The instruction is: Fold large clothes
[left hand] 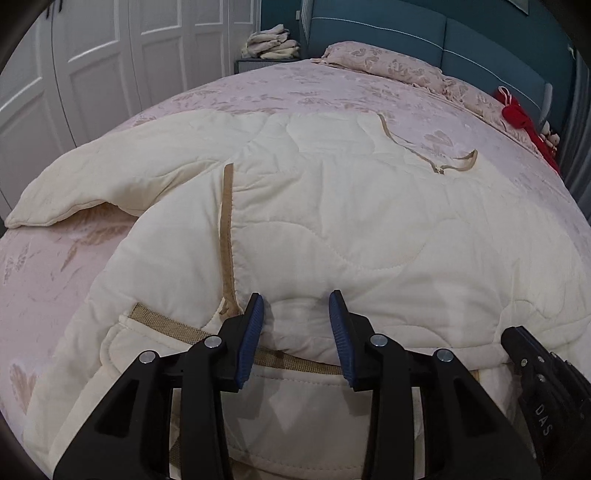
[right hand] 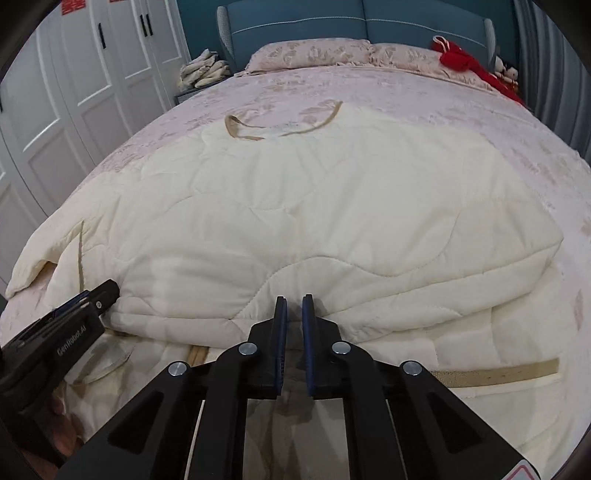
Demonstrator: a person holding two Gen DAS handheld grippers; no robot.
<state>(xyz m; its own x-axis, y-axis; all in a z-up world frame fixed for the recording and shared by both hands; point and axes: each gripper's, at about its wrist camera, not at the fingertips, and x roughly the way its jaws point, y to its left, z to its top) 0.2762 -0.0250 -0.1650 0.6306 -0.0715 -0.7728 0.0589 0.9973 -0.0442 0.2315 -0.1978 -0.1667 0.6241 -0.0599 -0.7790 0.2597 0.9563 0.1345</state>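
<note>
A large cream quilted garment (left hand: pixel 332 221) with tan trim lies spread on the pink bed, also in the right wrist view (right hand: pixel 314 206). Its near part is folded over, and a sleeve (left hand: pixel 92 184) lies out to the left. My left gripper (left hand: pixel 296 299) is open, its blue pads either side of the folded near edge without gripping it. My right gripper (right hand: pixel 294 301) has its pads a narrow gap apart at the same folded edge, further right; no cloth shows between them. The right gripper also shows in the left wrist view (left hand: pixel 517 339) and the left gripper in the right wrist view (right hand: pixel 107 291).
The pink patterned bedspread (right hand: pixel 406 92) reaches back to pillows (right hand: pixel 314 51) and a teal headboard (right hand: pixel 332 18). A red cloth (right hand: pixel 461 55) lies at the far right. Folded clothes (right hand: pixel 201 70) sit on a nightstand. White wardrobe doors (left hand: pixel 92 55) stand on the left.
</note>
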